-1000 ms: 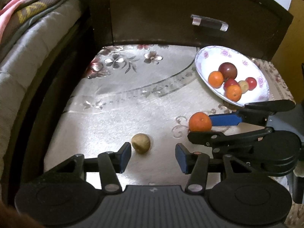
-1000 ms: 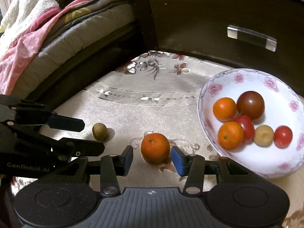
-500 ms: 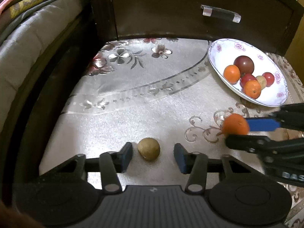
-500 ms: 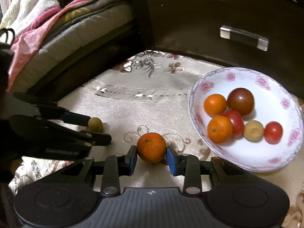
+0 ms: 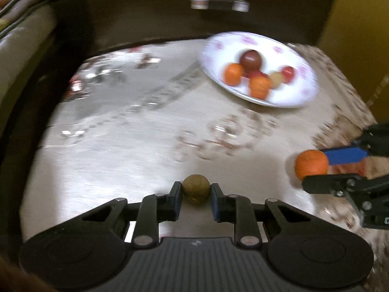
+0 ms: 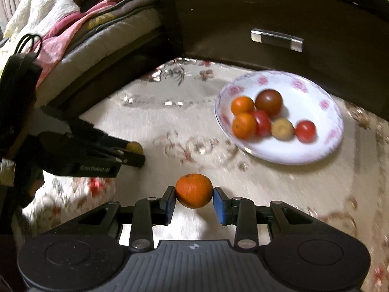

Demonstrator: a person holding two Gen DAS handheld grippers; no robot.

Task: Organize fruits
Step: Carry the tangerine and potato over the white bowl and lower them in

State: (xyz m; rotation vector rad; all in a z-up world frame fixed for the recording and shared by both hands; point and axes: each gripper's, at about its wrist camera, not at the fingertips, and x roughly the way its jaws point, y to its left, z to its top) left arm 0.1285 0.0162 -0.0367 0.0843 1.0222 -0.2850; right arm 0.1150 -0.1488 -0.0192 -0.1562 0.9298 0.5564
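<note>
My left claw (image 5: pixel 196 192) grips the small brown fruit (image 5: pixel 196 191) — my right claw (image 6: pixel 193 196) clamps the orange (image 6: pixel 193 190), both over the table (image 6: pixel 150 126), near the fruit-filled plate (image 6: pixel 325 143).

In my right view the plate (image 6: pixel 323 146) sits right of centre with fruit in it, the drawer front (image 6: pixel 267 19) behind it, the bed (image 6: pixel 80 39) upper left, the orange (image 6: pixel 193 190) bottom centre.

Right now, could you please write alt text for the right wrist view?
The right gripper holds an orange above a floral cloth. Right of it, a flowered plate carries more fruit; at left, the left gripper holds a small brown fruit.
</note>
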